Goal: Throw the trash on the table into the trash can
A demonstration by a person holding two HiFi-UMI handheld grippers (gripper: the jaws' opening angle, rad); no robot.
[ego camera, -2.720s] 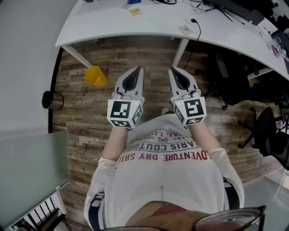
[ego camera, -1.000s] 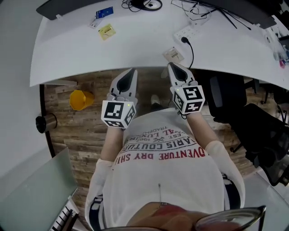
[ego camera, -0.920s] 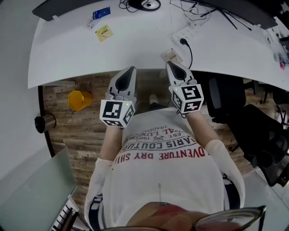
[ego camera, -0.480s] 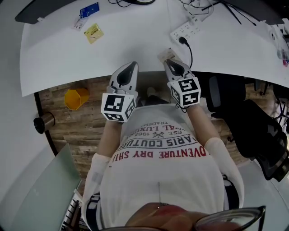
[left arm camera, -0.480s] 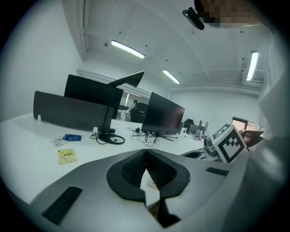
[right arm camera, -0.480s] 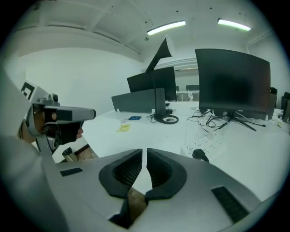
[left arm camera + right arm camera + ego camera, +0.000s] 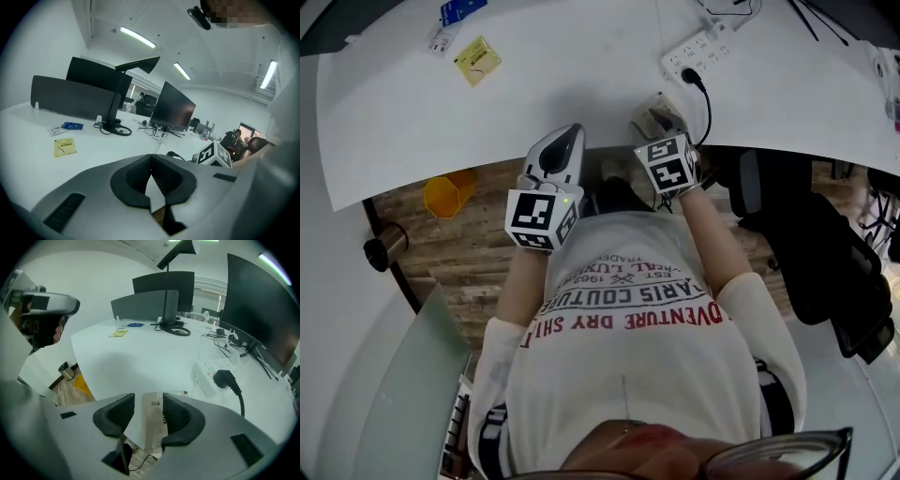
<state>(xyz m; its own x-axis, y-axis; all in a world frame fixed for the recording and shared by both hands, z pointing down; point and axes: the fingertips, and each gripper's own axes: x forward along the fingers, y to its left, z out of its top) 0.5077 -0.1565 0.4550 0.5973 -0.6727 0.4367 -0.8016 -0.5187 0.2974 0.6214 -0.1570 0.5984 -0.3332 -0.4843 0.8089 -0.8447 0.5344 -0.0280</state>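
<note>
Opening right tool (image 7: pixel 148 401) straddles packet (image 7: pixel 152 427) at table (image 7: pixel 140 357) edge.

One table (image 7: pixel 562 75), one yellow trash can (image 7: pixel 448 192), one metal can (image 7: pixel 380 246), one power strip (image 7: pixel 712 42), one plug (image 7: pixel 694 77), one beige packet (image 7: pixel 152 423), one yellow packet (image 7: pixel 477 60), one blue card (image 7: pixel 455 9); two grippers: left gripper (image 7: pixel 150 158) and right gripper (image 7: pixel 149 408).

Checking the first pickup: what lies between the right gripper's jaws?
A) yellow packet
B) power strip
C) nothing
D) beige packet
D: the right gripper view shows the beige packet between the jaws of the right gripper, which have just been opening.
</note>
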